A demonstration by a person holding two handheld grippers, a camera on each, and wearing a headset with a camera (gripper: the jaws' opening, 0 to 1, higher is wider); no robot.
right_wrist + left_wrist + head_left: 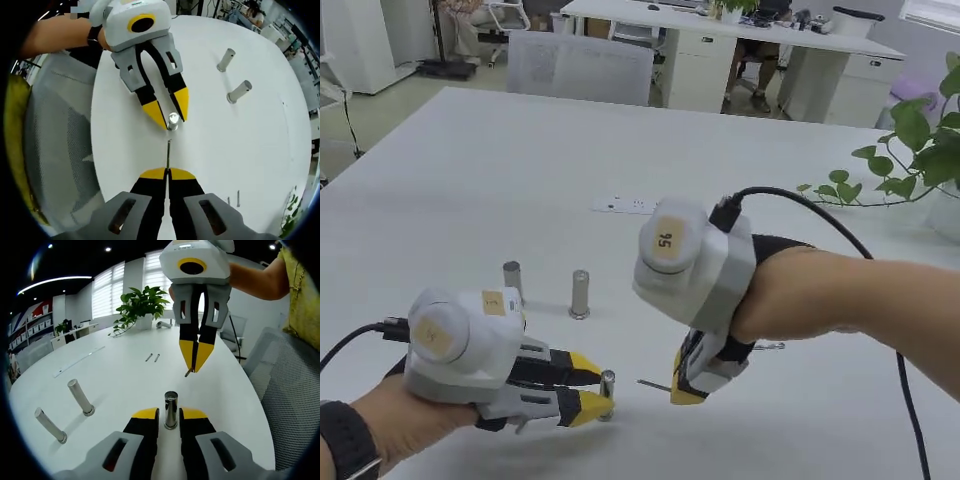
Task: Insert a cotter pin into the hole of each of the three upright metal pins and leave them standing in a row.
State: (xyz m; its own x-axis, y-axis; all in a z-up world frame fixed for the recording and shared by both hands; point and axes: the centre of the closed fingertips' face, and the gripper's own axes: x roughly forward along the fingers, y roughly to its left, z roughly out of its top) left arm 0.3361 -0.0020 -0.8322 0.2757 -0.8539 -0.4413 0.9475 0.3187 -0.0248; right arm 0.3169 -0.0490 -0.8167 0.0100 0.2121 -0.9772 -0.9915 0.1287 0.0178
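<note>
Left tongs [590, 386] grip the pin [171, 407] near the table's [470, 180] front edge, right tongs [167, 173] pinch the cotter pin [168, 152]; I'd level it with the hole, push slow.

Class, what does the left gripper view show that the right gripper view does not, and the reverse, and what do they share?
Left gripper view, not the right: the right gripper seen head-on, window blinds and a long strip on the table. Right gripper view, not the left: the left gripper head-on, with a wrist strap behind it. Both: the held pin between the left gripper's jaws, two free pins standing apart, and the cotter pin clamped in the right gripper, aimed at the held pin.
</note>
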